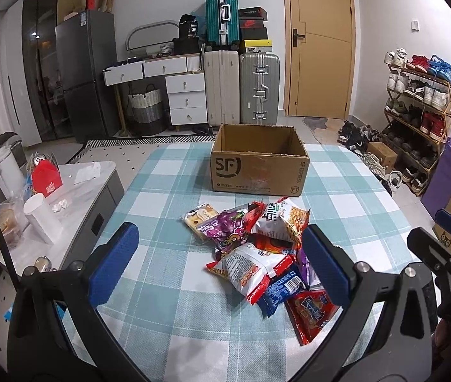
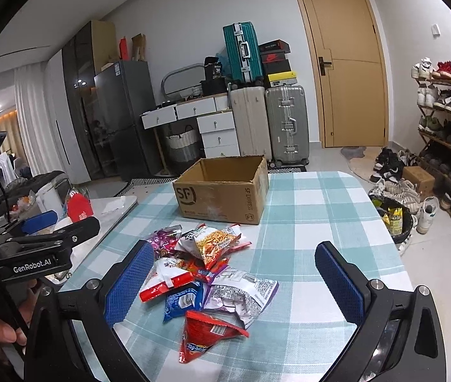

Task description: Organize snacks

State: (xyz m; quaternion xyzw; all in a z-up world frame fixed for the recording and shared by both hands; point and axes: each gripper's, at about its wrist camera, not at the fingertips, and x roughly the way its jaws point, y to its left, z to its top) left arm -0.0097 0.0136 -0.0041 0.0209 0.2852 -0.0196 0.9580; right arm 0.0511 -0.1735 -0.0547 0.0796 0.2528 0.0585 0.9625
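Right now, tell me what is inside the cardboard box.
The cardboard box stands open. Its bare inner walls show, with no snack visible inside. Its floor is hidden behind the near wall, so I cannot confirm it is empty. The snack packets lie heaped before it.

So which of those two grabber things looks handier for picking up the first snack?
Probably the right gripper. Both are open and empty, but in its view the snack pile lies squarely between its fingers, the red packet nearest. The left gripper has the pile off toward its right finger. The box stands beyond.
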